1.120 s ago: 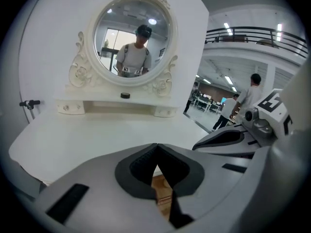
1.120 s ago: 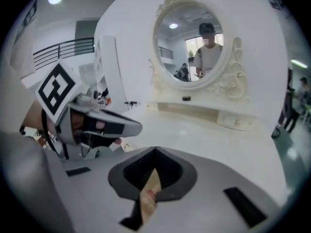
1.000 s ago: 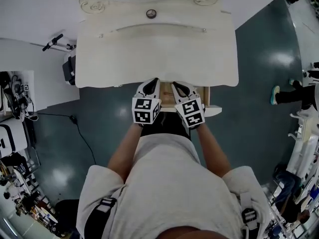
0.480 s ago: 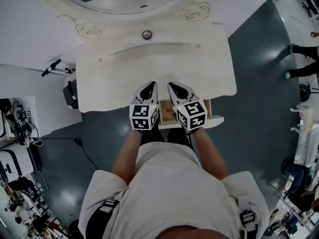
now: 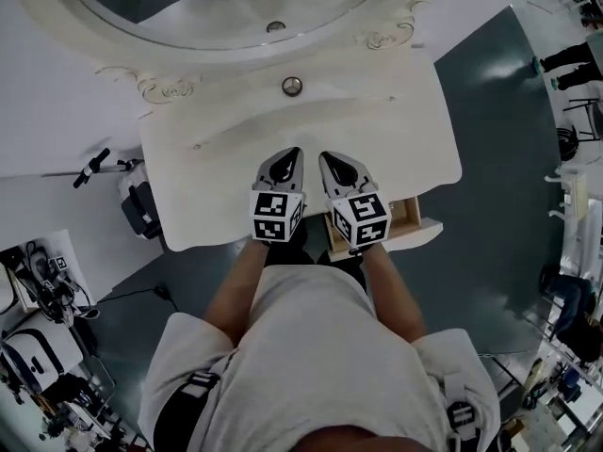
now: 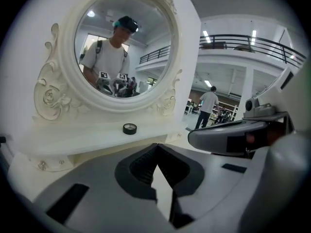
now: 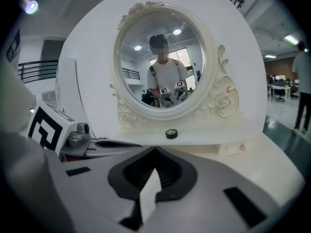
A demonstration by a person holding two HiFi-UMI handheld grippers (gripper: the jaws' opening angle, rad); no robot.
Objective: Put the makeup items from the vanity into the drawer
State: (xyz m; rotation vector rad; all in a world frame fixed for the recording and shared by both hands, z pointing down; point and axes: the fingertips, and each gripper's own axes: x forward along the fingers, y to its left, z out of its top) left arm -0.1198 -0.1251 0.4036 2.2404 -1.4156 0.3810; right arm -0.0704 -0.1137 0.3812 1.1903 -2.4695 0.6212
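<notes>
The big white vanity (image 5: pixel 396 149) has a round mirror (image 5: pixel 236 8) at its back, and the drawer (image 5: pixel 410 217) under its front edge on the right side is pulled out. The left gripper (image 5: pixel 291 153) and the right gripper (image 5: pixel 327 157) sit side by side over the front of the vanity top, both with their jaws closed tight and nothing in them. The small round makeup pot (image 5: pixel 292 86) is on the little shelf just below the mirror, well apart from both grippers and from the drawer.
</notes>
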